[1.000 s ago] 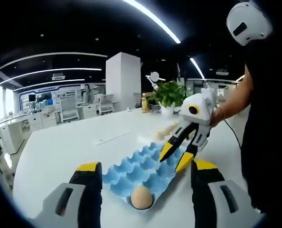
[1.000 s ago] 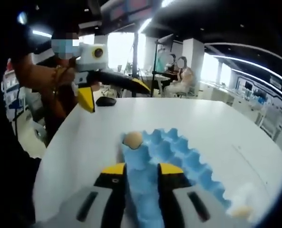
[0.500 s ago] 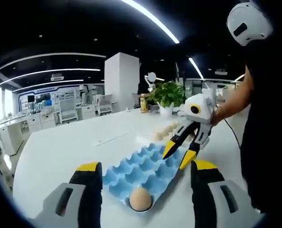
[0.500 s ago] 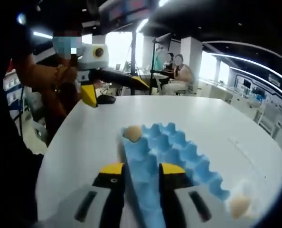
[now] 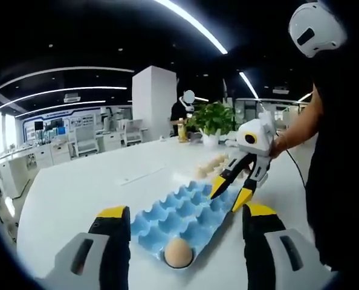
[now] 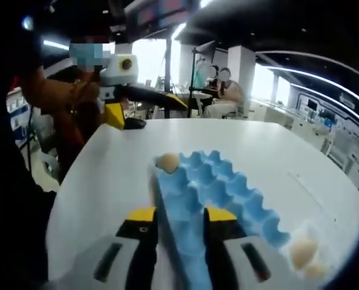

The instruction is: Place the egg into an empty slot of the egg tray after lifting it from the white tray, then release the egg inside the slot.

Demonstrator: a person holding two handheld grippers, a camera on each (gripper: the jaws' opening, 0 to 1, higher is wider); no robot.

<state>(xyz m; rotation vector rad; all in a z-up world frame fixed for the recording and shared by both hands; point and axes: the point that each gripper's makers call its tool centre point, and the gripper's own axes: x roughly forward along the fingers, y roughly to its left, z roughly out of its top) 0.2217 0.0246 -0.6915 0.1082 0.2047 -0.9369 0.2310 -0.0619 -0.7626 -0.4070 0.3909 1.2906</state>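
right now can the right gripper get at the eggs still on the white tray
Probably yes. In the left gripper view the right gripper hangs open above the far end of the blue egg tray, with the loose eggs just beyond it across bare table. Nothing stands between them.

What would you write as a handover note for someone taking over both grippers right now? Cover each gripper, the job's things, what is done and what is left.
Left gripper: open, empty, low over the near end of the blue egg tray.
Right gripper: open, empty, above the tray's far end.
Done: one egg sits in a corner slot; the other slots look empty.
Left: more eggs lie in the white tray past the tray's far end. Pick one up, set it in an empty slot, release.
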